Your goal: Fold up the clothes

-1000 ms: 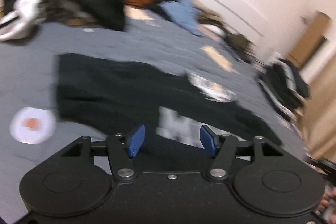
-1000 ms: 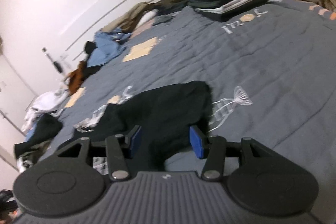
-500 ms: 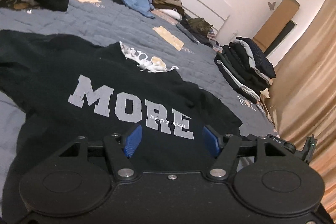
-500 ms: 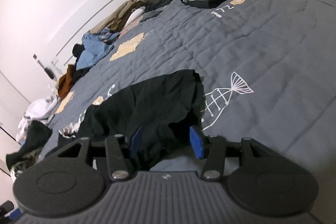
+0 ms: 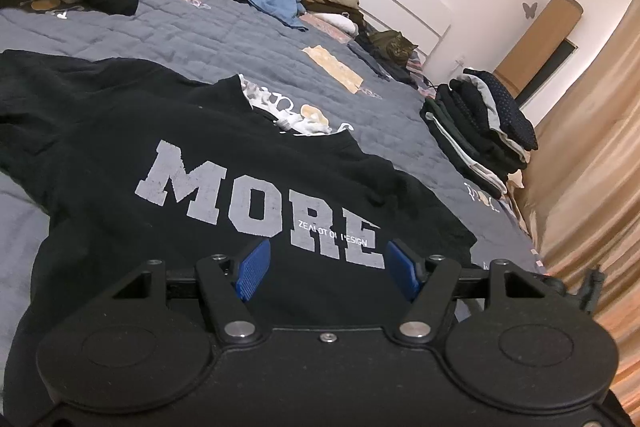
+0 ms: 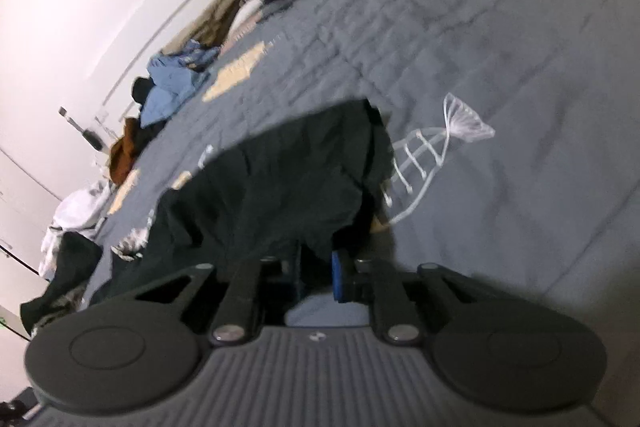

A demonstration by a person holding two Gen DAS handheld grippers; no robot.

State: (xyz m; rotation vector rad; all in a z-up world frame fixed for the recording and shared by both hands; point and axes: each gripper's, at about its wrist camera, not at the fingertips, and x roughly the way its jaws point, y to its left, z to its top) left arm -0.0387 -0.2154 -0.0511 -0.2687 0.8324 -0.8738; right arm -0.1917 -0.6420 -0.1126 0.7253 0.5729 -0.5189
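1. Grey quilted bedspread (image 5: 248, 39) with pale printed motifs forms the work surface; a stack of folded dark garments (image 5: 480, 131) sits well beyond the jaws, to their right in the left wrist view.
2. Black cotton T-shirt printed "MORE" in grey block letters (image 5: 224, 163) lies spread flat, print up, directly ahead of and beneath the left gripper (image 5: 326, 269).
3. Left gripper: jaws wide apart, empty, hovering above the shirt's lower chest.
4. Right gripper (image 6: 316, 275): jaws drawn close with black cloth between them, apparently pinching the shirt's edge (image 6: 304, 187); motion blur leaves this uncertain.
5. Handling: light, limp and non-fragile; it sags and wrinkles when lifted. Hems, sleeve ends and shoulder seams give the surest hold.
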